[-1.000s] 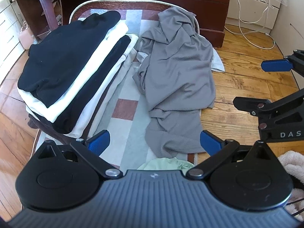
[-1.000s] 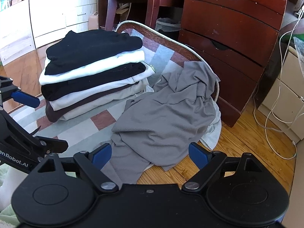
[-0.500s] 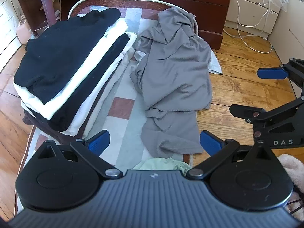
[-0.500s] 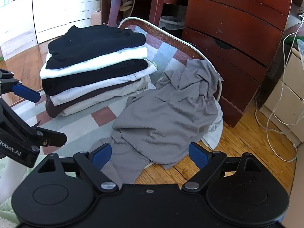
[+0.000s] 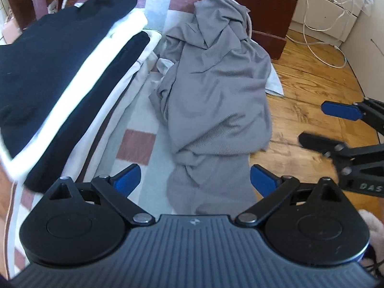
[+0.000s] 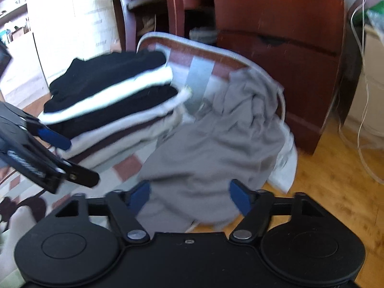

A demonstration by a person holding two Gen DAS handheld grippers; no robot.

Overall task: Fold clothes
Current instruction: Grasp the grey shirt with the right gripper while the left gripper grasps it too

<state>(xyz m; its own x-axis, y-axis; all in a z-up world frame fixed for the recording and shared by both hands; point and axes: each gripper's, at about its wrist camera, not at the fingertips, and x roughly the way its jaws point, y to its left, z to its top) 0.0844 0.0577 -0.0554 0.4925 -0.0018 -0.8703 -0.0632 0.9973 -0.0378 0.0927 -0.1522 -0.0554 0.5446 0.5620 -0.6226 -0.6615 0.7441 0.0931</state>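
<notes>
1. A wooden floor [image 5: 309, 88] carries a checked rug [image 5: 136, 144], with a dark red dresser [image 6: 283, 55] at the rug's far end.

2. The grey garment [image 5: 216, 100] lies crumpled and unfolded on the rug, straight ahead of the left tool [image 5: 195, 180]. Its long axis runs directly away from that tool, the near end just beyond the blue fingertips and the bunched far end up by the dresser.

3. Up and to the left of the left tool sits a stack of folded clothes [image 5: 60, 72], black and white layers squared on one another, just beside the garment.

4. The left tool stands wide, nothing between its fingers. The right tool [image 6: 189, 198] stands wide too, holding nothing, with the garment's near edge ahead of it.

5. Judged from both views, each tool is near the garment's close end. The left is lined up along its length, while the right comes in from the floor side, off the rug's right edge.

6. A grasp on the near hem would therefore suit both tools, one at each corner. Which corners lie under the rumples cannot be told.
</notes>
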